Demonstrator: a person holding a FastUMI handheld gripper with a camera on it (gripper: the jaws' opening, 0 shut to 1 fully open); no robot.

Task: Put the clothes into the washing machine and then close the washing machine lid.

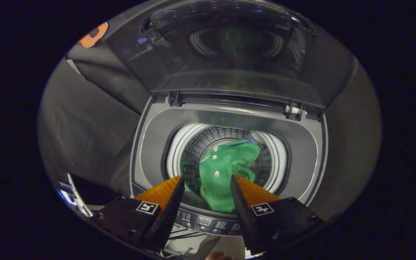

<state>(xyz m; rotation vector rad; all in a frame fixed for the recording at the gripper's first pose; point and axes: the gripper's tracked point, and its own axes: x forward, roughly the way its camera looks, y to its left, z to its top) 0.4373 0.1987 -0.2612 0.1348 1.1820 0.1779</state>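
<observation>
A: Gripper view, item one: green garment (226,169)?
B: Lying in the washing machine (229,124) drum, lid (229,47) raised upright.
A: Tongs (207,182)?
B: Spread, empty, above the garment's near edge.

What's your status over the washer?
Gripper fingers open, above the drum. Green garment hangs over the drum's front rim. Lid up, unobstructed.

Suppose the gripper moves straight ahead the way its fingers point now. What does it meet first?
Most likely the green garment, which lies in the washing machine drum and shows between the open fingers of the gripper. Depth is hard to judge, so the machine's front rim might come first if the path runs low.
</observation>
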